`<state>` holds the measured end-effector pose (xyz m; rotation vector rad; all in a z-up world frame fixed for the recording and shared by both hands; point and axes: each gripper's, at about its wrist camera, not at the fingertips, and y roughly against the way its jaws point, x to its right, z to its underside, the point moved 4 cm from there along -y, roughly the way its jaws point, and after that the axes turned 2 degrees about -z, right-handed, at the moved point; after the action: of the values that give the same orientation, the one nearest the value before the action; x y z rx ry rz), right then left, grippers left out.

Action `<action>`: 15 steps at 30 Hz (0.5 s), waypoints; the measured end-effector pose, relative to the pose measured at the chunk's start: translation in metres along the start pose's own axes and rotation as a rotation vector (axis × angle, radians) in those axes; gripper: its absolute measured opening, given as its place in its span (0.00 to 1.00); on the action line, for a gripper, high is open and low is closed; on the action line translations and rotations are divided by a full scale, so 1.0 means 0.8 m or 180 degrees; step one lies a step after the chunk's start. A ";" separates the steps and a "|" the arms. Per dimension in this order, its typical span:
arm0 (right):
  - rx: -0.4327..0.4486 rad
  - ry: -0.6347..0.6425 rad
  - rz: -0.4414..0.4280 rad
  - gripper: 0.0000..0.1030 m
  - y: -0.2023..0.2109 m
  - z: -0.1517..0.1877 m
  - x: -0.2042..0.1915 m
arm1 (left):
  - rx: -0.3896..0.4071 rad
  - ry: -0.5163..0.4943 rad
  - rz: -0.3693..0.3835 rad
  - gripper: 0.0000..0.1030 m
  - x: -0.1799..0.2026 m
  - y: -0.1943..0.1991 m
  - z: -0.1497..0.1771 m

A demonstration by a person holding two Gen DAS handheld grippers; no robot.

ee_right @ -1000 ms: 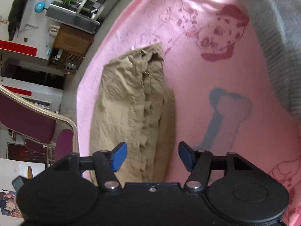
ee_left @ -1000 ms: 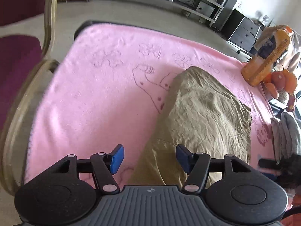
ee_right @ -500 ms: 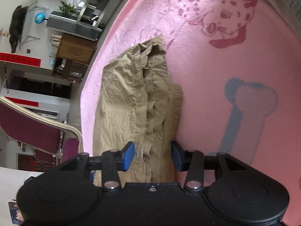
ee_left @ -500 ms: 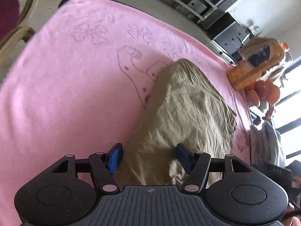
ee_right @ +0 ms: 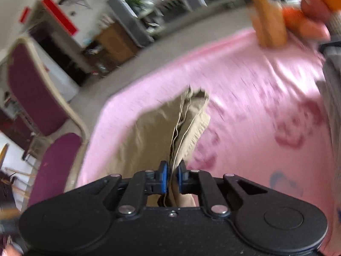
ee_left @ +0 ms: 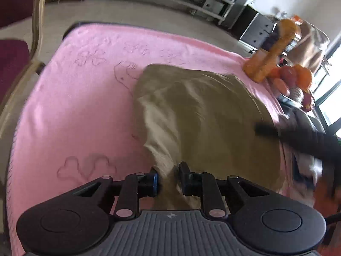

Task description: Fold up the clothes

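Observation:
A khaki garment (ee_left: pixel 200 115) lies on the pink blanket (ee_left: pixel 81 111). My left gripper (ee_left: pixel 168 180) is shut on its near edge, with cloth bunched between the blue pads. In the right wrist view the same khaki garment (ee_right: pixel 170 128) rises in layered folds from my right gripper (ee_right: pixel 172 178), which is shut on its edge and holds it lifted above the pink blanket (ee_right: pixel 255 98). The right gripper's dark body (ee_left: pixel 298 136) shows blurred at the right of the left wrist view.
An orange bottle (ee_left: pixel 270 51) and oranges (ee_left: pixel 298 76) stand at the far right corner; they also show blurred in the right wrist view (ee_right: pixel 268 21). A grey knit garment (ee_right: pixel 334 106) lies at the right edge. Purple chairs (ee_right: pixel 36 89) stand beside the table's left side.
Both grippers closed from open onto the khaki garment's near edge and lifted it. The views are now blurred by motion.

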<state>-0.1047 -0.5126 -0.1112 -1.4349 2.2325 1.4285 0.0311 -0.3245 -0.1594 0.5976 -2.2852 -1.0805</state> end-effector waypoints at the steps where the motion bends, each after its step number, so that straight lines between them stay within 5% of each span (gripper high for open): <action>1: -0.0048 -0.0034 0.0010 0.09 0.000 -0.001 0.003 | 0.0009 0.0000 -0.0031 0.19 0.002 0.001 0.009; 6: -0.0496 -0.0212 0.0390 0.10 -0.033 0.033 0.038 | -0.0166 0.0165 -0.0197 0.29 -0.017 -0.026 0.030; 9: -0.0501 -0.0211 0.0419 0.13 -0.037 0.037 0.041 | -0.0135 0.0179 -0.0219 0.35 -0.023 -0.025 0.027; 15: -0.0275 0.0072 0.0532 0.38 0.006 0.033 0.026 | 0.0359 0.0154 -0.0447 0.38 -0.015 0.033 0.038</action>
<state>-0.1290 -0.5053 -0.1343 -1.3215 2.3820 1.5842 0.0164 -0.2851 -0.1580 0.8311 -2.3017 -0.9943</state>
